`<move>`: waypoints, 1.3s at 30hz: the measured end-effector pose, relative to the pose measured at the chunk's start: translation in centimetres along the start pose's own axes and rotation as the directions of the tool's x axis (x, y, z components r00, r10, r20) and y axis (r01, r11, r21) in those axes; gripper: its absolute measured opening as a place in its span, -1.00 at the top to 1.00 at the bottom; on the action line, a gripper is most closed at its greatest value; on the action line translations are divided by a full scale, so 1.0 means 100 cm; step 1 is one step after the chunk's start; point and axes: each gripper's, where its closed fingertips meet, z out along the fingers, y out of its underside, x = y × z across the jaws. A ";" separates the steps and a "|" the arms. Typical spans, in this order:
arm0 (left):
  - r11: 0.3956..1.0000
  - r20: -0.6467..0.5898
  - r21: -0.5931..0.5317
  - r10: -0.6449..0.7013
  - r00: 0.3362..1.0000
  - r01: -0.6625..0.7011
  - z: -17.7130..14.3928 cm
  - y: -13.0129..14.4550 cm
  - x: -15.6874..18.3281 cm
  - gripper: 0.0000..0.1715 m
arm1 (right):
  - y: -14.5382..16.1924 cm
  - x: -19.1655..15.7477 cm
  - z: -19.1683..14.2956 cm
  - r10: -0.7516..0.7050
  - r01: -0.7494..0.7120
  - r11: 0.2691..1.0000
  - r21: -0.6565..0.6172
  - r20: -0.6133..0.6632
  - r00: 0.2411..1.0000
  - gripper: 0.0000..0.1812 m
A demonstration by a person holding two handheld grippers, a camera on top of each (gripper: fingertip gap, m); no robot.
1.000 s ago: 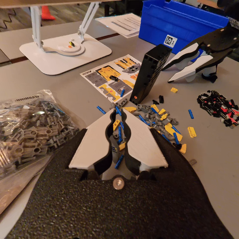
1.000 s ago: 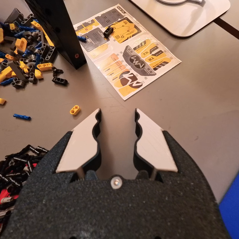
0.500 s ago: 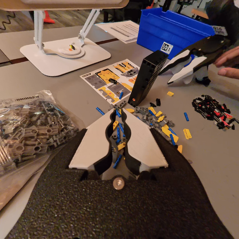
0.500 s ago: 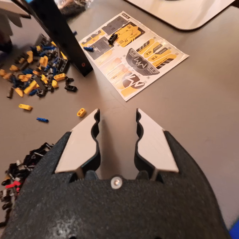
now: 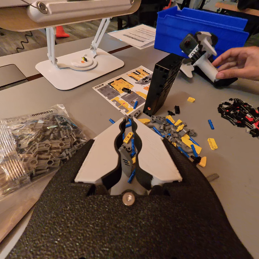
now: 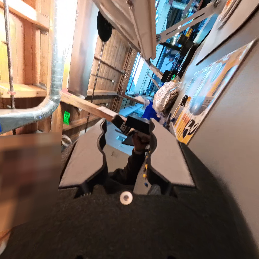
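My left gripper (image 5: 128, 119) hovers low over a loose pile of yellow, blue and grey building parts (image 5: 175, 131). Its jaws are almost together and hold nothing. A tall black perforated block (image 5: 161, 86) leans just beyond the pile, at the edge of a yellow and grey sticker sheet (image 5: 123, 91). My right gripper (image 6: 127, 123) is open and empty. It is tipped on its side on the table behind the block, so its view is rolled sideways. A hand (image 5: 238, 63) rests on its white handle (image 5: 207, 68).
A clear bag of grey parts (image 5: 39, 140) lies at the left. A heap of black and red parts (image 5: 241, 116) lies at the right. A blue bin (image 5: 196, 28), printed papers (image 5: 137, 35) and a white stand base (image 5: 79, 70) sit at the back.
The right gripper has gone from hovering level over the table to lying tipped on its side behind the black block, with the hand loosening on it. The left gripper has barely moved.
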 end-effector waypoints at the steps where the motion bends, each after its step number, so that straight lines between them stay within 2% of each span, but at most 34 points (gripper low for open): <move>1: 1.000 -0.001 0.002 -0.002 1.000 0.002 0.000 0.000 0.000 0.93 | -0.007 0.000 0.000 0.025 -0.025 0.999 0.044 0.001 1.000 0.34; 2: 1.000 -0.001 0.004 -0.004 1.000 0.004 0.000 0.000 0.000 0.93 | -0.014 0.000 -0.001 0.068 -0.068 0.994 0.081 0.004 0.998 0.33; 4: 1.000 -0.004 0.002 -0.011 1.000 0.011 0.000 0.000 -0.001 0.93 | -0.019 0.001 -0.001 0.056 -0.056 0.993 0.108 -0.003 0.998 0.34; 7: 1.000 -0.005 0.001 -0.020 1.000 0.020 0.000 0.000 -0.002 0.93 | -0.019 0.004 0.002 0.011 -0.010 0.995 0.096 -0.013 1.000 0.31; 9: 1.000 0.003 0.012 -0.017 1.000 0.017 -0.002 -0.001 -0.003 0.93 | -0.011 0.001 0.011 0.059 -0.060 0.998 0.015 0.027 0.998 0.20; 10: 1.000 0.006 0.016 -0.017 1.000 0.017 -0.003 -0.002 -0.004 0.93 | -0.006 -0.012 0.016 0.051 -0.049 0.999 -0.025 0.095 0.994 0.01; 12: 0.999 -0.002 0.025 -0.023 1.000 0.023 -0.003 -0.005 -0.003 0.93 | -0.004 -0.055 0.023 -0.128 0.129 0.992 0.011 0.266 0.956 -0.39; 13: 0.999 -0.011 0.029 -0.027 1.000 0.028 -0.003 -0.005 -0.001 0.93 | 0.001 -0.064 0.030 -0.230 0.238 0.971 -0.005 0.236 0.944 -0.50; 14: 0.999 -0.018 0.030 -0.027 0.999 0.028 -0.002 -0.006 0.001 0.93 | 0.007 -0.059 0.038 -0.327 0.338 0.939 -0.070 0.126 0.936 -0.61; 15: 0.999 -0.019 0.028 -0.023 1.000 0.023 -0.002 -0.006 0.002 0.93 | 0.009 -0.048 0.045 -0.448 0.440 0.886 -0.147 -0.025 0.893 -0.72; 16: 1.000 -0.017 0.025 -0.014 1.000 0.015 -0.002 -0.005 0.002 0.93 | 0.010 -0.038 0.048 -0.582 0.543 0.806 -0.234 -0.155 0.798 -0.73; 17: 1.000 -0.015 0.025 -0.005 1.000 0.005 -0.002 -0.006 0.003 0.93 | 0.009 -0.034 0.049 -0.708 0.639 0.704 -0.310 -0.235 0.666 -0.73; 18: 1.000 -0.014 0.027 0.004 1.000 -0.004 -0.003 -0.007 0.005 0.93 | 0.007 -0.036 0.049 -0.806 0.720 0.592 -0.362 -0.277 0.524 -0.73; 19: 0.999 -0.015 0.032 0.011 1.000 -0.011 -0.003 -0.009 0.006 0.93 | 0.008 -0.043 0.051 -0.863 0.776 0.500 -0.384 -0.289 0.413 -0.72; 20: 0.999 -0.015 0.037 0.018 1.000 -0.017 -0.003 -0.010 0.007 0.93 | 0.012 -0.052 0.055 -0.893 0.816 0.442 -0.372 -0.270 0.360 -0.73; 21: 0.999 -0.014 0.039 0.022 1.000 -0.022 -0.004 -0.010 0.007 0.93 | 0.017 -0.061 0.059 -0.898 0.838 0.432 -0.334 -0.241 0.367 -0.73; 23: 0.999 -0.007 0.042 0.025 1.000 -0.025 -0.004 -0.010 0.006 0.93 | 0.013 -0.067 0.062 -0.855 0.830 0.501 -0.243 -0.286 0.433 -0.72; 24: 0.998 0.006 0.051 0.035 0.999 -0.035 -0.006 -0.012 0.004 0.93 | 0.014 -0.060 0.064 -0.839 0.802 0.532 -0.273 -0.299 0.455 -0.72; 25: 0.996 0.034 0.067 0.053 0.998 -0.055 -0.009 -0.016 0.001 0.93 | 0.018 -0.048 0.063 -0.846 0.768 0.526 -0.365 -0.319 0.427 -0.72; 26: 0.994 0.065 0.084 0.067 0.996 -0.072 -0.013 -0.020 -0.003 0.93 | 0.016 -0.033 0.057 -0.881 0.742 0.457 -0.490 -0.367 0.300 -0.71; 28: 0.989 0.089 0.122 0.068 0.994 -0.079 -0.020 -0.029 -0.006 0.93 | 0.006 -0.014 0.040 -0.925 0.638 0.246 -0.730 -0.373 -0.070 -0.58; 29: 0.987 0.084 0.141 0.062 0.994 -0.074 -0.023 -0.033 -0.005 0.93 | -0.004 -0.014 0.034 -0.892 0.605 0.167 -0.778 -0.381 -0.244 -0.49; 30: 0.986 0.078 0.153 0.057 0.995 -0.068 -0.024 -0.035 -0.004 0.93 | -0.009 -0.019 0.034 -0.852 0.615 0.098 -0.783 -0.385 -0.354 -0.32; 31: 0.986 0.075 0.154 0.056 0.996 -0.067 -0.024 -0.035 -0.004 0.93 | -0.008 -0.022 0.036 -0.829 0.647 0.051 -0.761 -0.394 -0.397 -0.15; 32: 0.988 0.081 0.140 0.059 0.995 -0.070 -0.024 -0.032 -0.006 0.92 | -0.004 -0.027 0.039 -0.812 0.697 0.046 -0.715 -0.433 -0.391 -0.10; 33: 0.990 0.093 0.123 0.063 0.994 -0.075 -0.023 -0.029 -0.008 0.93 | 0.002 -0.031 0.043 -0.823 0.753 0.073 -0.654 -0.466 -0.325 0.14; 34: 0.991 0.102 0.112 0.066 0.993 -0.077 -0.022 -0.027 -0.011 0.93 | 0.006 -0.031 0.046 -0.840 0.783 0.148 -0.604 -0.495 -0.222 0.36; 35: 0.991 0.105 0.109 0.063 0.993 -0.074 -0.022 -0.026 -0.012 0.92 | 0.006 -0.024 0.045 -0.846 0.771 0.252 -0.586 -0.520 -0.119 0.42; 37: 0.992 0.108 0.105 0.050 0.993 -0.062 -0.021 -0.025 -0.014 0.93 | 0.010 -0.011 0.042 -0.841 0.702 0.418 -0.577 -0.537 0.060 0.41; 38: 0.992 0.129 0.105 0.059 0.990 -0.072 -0.023 -0.026 -0.017 0.93 | 0.012 -0.008 0.042 -0.835 0.682 0.469 -0.561 -0.534 0.135 0.39; 39: 0.990 0.162 0.112 0.071 0.984 -0.089 -0.026 -0.028 -0.022 0.93 | 0.014 -0.009 0.042 -0.826 0.687 0.499 -0.529 -0.530 0.192 0.26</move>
